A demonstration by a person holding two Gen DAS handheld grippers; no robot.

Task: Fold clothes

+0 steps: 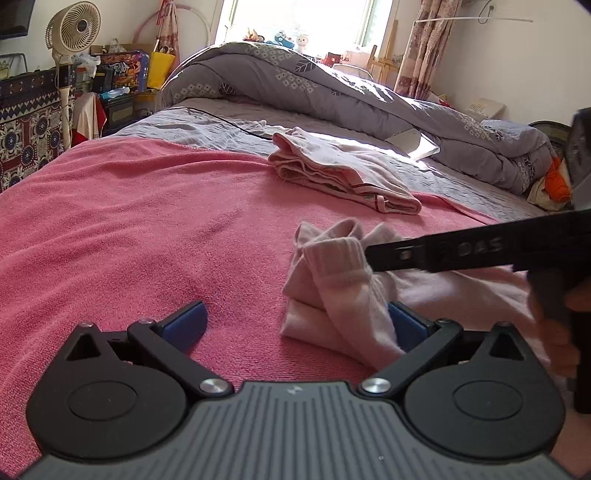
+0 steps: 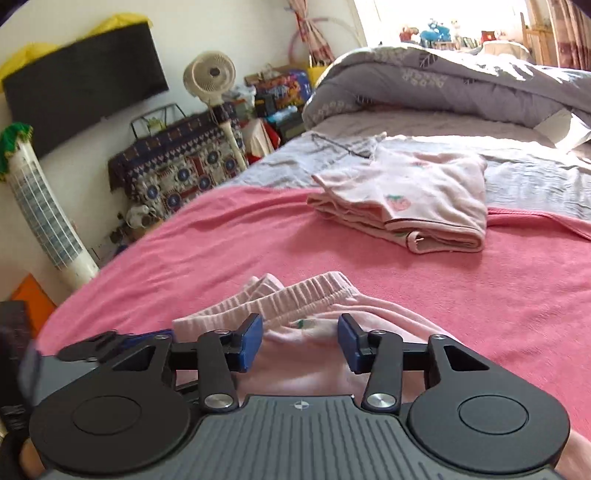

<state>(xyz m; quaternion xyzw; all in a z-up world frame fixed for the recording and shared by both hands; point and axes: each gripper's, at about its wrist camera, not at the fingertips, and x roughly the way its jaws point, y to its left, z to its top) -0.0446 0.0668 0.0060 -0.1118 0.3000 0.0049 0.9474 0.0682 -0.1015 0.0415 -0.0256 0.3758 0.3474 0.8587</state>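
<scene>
Your left gripper (image 1: 295,325) jaws apart, pink trousers (image 1: 343,291) draped against its right finger, your right gripper (image 2: 300,341) jaws apart over the waistband (image 2: 295,295), on the pink blanket (image 1: 129,221).

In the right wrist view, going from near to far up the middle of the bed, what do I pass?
Right gripper with its jaws open → pale pink pants → pink towel → folded strawberry-print garment → grey sheet → rolled grey quilt → windowsill toys.
</scene>
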